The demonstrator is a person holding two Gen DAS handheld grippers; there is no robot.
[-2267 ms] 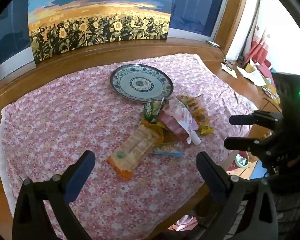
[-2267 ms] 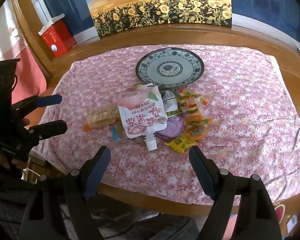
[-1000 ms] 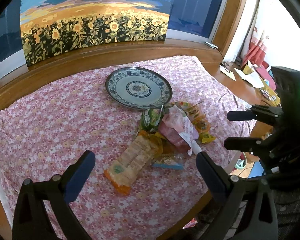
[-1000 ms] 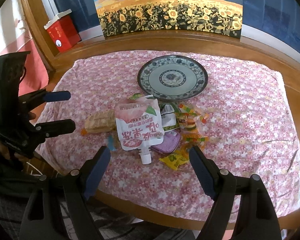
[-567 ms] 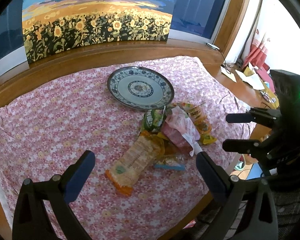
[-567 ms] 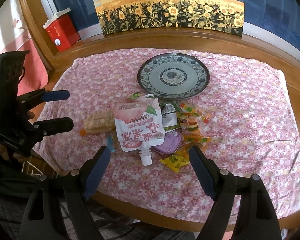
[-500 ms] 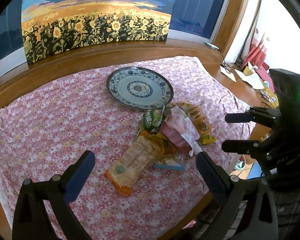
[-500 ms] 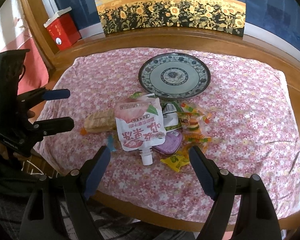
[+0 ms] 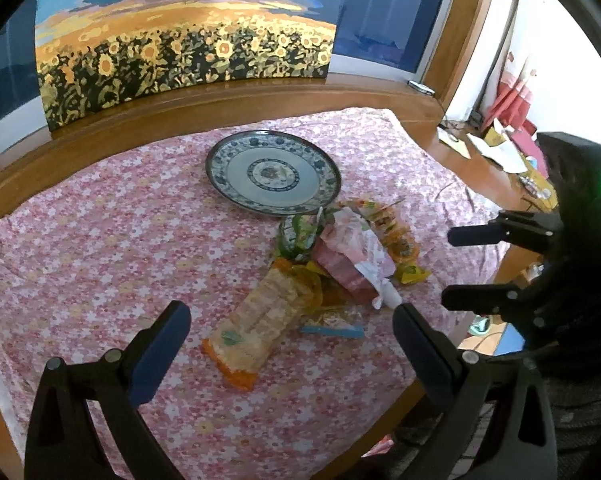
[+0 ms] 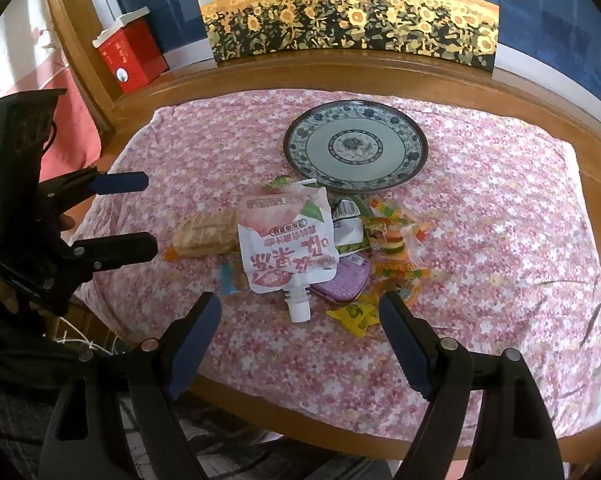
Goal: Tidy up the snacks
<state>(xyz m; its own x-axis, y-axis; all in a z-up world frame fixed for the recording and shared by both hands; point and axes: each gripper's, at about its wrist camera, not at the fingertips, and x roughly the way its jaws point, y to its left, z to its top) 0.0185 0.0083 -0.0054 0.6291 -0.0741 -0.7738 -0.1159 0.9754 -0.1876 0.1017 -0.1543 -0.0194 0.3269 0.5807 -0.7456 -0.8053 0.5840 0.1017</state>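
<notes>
A pile of snacks lies on the pink flowered cloth just in front of a blue-and-white plate (image 10: 354, 146) (image 9: 272, 172). On top sits a pink spouted pouch (image 10: 286, 240) (image 9: 350, 254). Beside it lie an orange cracker pack (image 9: 260, 312) (image 10: 204, 234), a purple packet (image 10: 346, 276), a yellow candy (image 10: 356, 314), gummy packs (image 10: 392, 232) and a green packet (image 9: 298, 234). My left gripper (image 9: 288, 344) (image 10: 118, 212) hovers open near the cracker pack. My right gripper (image 10: 300, 330) (image 9: 464, 266) hovers open at the table's near edge, before the pouch's spout. Neither holds anything.
The cloth (image 10: 500, 240) covers a round wooden table (image 10: 380, 72). A sunflower painting (image 10: 348, 20) leans behind it, and a red box (image 10: 130, 54) stands at the back left. Papers and clutter (image 9: 496, 144) lie on a side surface at the right of the left wrist view.
Both grippers have drifted slightly over the table and stay open. The snacks and the plate have not moved.
</notes>
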